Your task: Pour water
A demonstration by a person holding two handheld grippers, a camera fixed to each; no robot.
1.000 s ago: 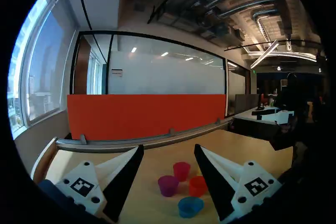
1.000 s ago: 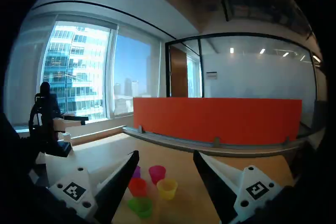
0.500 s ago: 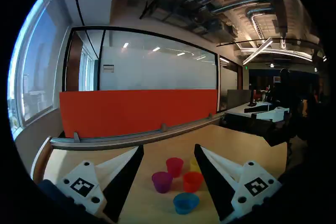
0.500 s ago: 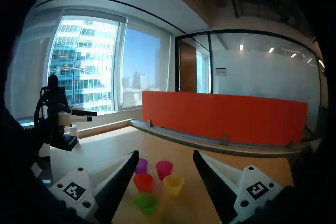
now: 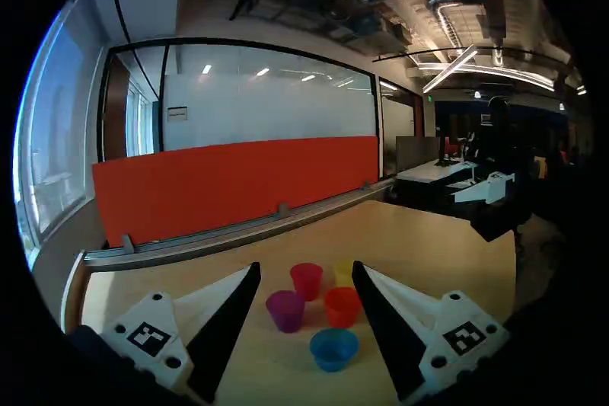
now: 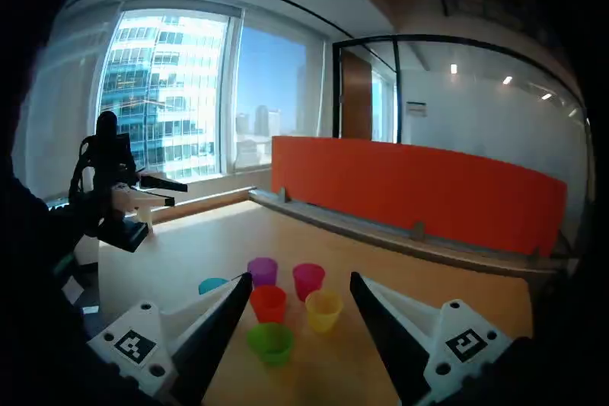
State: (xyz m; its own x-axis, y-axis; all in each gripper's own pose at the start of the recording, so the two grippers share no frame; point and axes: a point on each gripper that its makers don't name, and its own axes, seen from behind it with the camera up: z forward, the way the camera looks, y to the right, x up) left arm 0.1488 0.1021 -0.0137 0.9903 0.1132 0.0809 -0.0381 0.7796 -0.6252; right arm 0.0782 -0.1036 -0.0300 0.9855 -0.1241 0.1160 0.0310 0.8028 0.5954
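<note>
Tan table (image 5: 426,238), orange partition (image 5: 228,177) beyond; my left gripper (image 5: 305,264) and right gripper (image 6: 300,275) gape empty. Right gripper view adds a green cup (image 6: 271,341), windows (image 6: 167,94).

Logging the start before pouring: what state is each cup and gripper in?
Left gripper: open, holding nothing.
Right gripper: open, holding nothing.
Purple cup: upright.
Pink cup: upright.
Orange cup: upright.
Yellow cup: upright.
Green cup: upright.
Blue cup: upright.
</note>
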